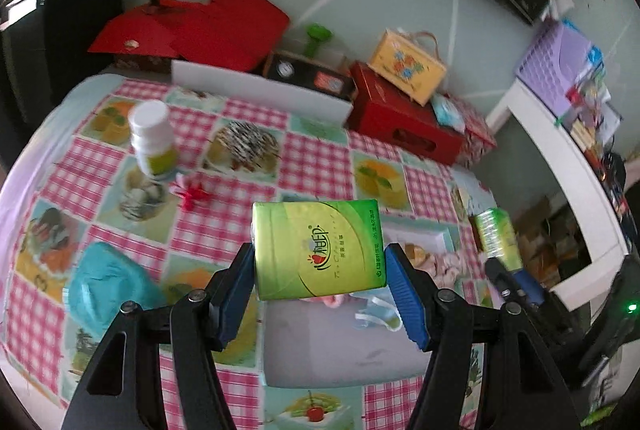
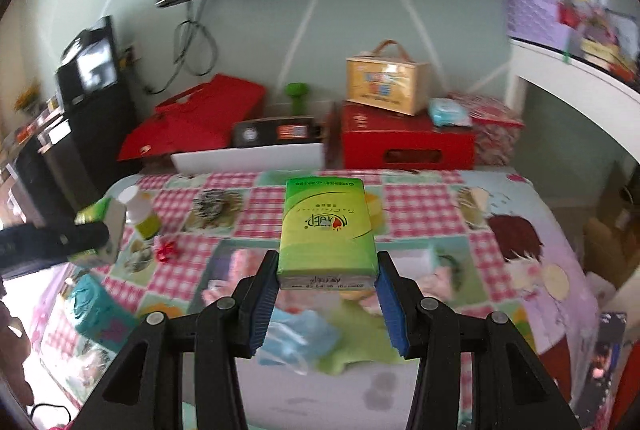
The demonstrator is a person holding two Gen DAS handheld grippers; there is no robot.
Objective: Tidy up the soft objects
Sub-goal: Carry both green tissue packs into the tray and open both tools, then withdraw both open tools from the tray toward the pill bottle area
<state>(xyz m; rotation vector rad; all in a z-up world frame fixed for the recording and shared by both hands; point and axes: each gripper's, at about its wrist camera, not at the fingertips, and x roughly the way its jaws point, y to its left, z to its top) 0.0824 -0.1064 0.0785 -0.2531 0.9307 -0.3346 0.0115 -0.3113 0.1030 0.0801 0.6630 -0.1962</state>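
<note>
Packs of green tissue number two: the left gripper (image 1: 320, 266) clamps one pack (image 1: 318, 248), the right gripper (image 2: 326, 284) clamps the other (image 2: 327, 230), both lifted clear above the table (image 2: 424, 197). Its far edge is crowded by a white tray (image 2: 248, 157) and two red boxes; the middle lies open. One bottle (image 1: 152, 137) stands near the left edge.

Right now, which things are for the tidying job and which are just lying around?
For the job:
- green tissue pack in the left gripper
- second green tissue pack in the right gripper

Just lying about:
- white bottle
- red bow
- red box
- yellow carry box
</note>
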